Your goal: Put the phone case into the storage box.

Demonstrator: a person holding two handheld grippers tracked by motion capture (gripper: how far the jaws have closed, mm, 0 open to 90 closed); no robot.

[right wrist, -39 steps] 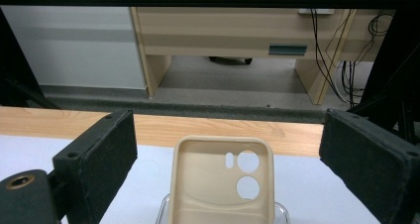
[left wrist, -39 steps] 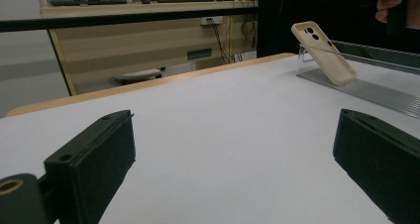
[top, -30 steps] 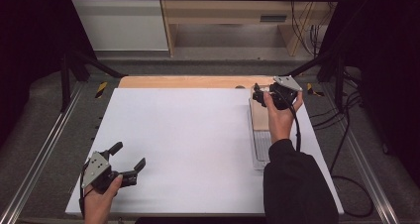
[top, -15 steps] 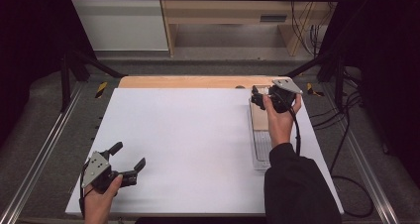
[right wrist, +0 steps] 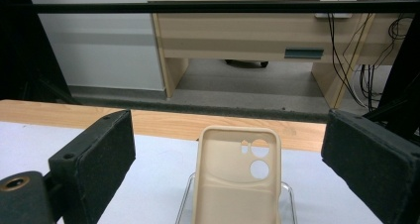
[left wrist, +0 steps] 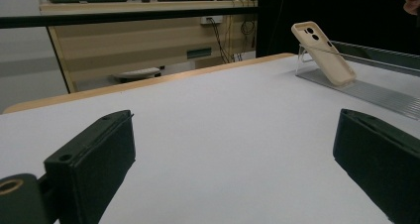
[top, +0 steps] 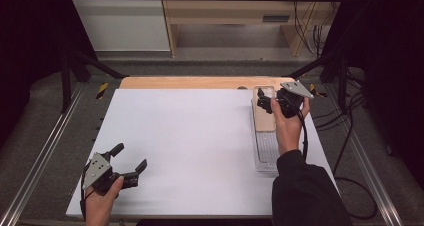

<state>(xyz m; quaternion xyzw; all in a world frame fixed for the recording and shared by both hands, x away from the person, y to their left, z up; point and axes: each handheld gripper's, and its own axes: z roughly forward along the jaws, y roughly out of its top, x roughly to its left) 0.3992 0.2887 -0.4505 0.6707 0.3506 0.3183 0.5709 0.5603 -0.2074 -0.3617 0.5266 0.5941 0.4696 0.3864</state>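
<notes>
A beige phone case leans tilted on a clear plastic stand at the table's right side, camera cutouts at its top. My right gripper hovers over the case's upper end. In the right gripper view the case stands between and just beyond the open jaws of my right gripper, with nothing touching it. My left gripper rests open near the front left corner, holding nothing. In the left gripper view, the case and its stand sit far off beyond my left gripper.
The white table top ends in a wooden strip along the far edge. Metal rails run down both sides. Cables lie on the floor to the right. A wooden desk stands behind the table.
My right gripper has drawn back a little toward the person, and more of the beige case shows in front of it. The left gripper has not moved.
</notes>
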